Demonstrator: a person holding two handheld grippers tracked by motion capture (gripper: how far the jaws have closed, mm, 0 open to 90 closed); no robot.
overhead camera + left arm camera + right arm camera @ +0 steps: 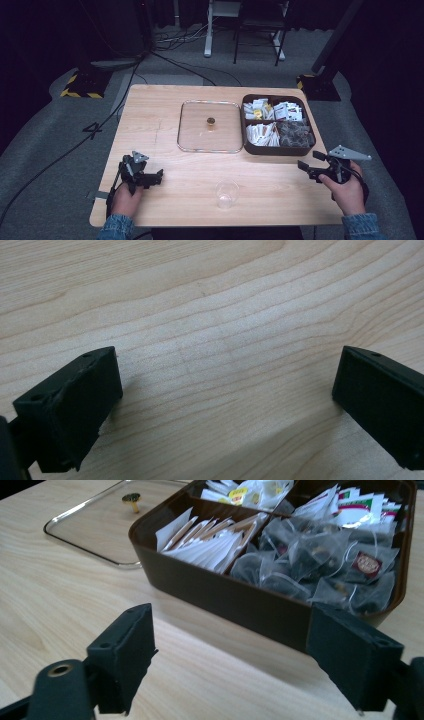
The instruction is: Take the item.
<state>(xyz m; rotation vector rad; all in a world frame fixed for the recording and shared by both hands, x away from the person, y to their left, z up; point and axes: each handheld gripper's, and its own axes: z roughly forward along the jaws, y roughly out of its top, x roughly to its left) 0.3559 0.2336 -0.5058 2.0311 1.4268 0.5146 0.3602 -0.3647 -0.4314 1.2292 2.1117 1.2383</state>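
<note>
A brown four-compartment box (276, 148) (220, 592) full of tea bags and sachets stands at the table's far right. Its clear glass lid (209, 126) (95, 522), with a small brass knob (211, 121) (131, 498), lies flat just left of the box. An empty clear plastic cup (227, 193) stands near the front edge, in the middle. My left gripper (159, 176) (227, 390) rests low over bare wood at the front left, open and holding nothing. My right gripper (309, 166) (232, 655) hovers open just in front of the box's near wall.
The wooden table (165, 155) has bare room across its left half and between the grippers. Beyond the table lie grey floor, black cables (60, 155), stand bases with yellow-black tape (80, 85) and a chair frame (260, 30).
</note>
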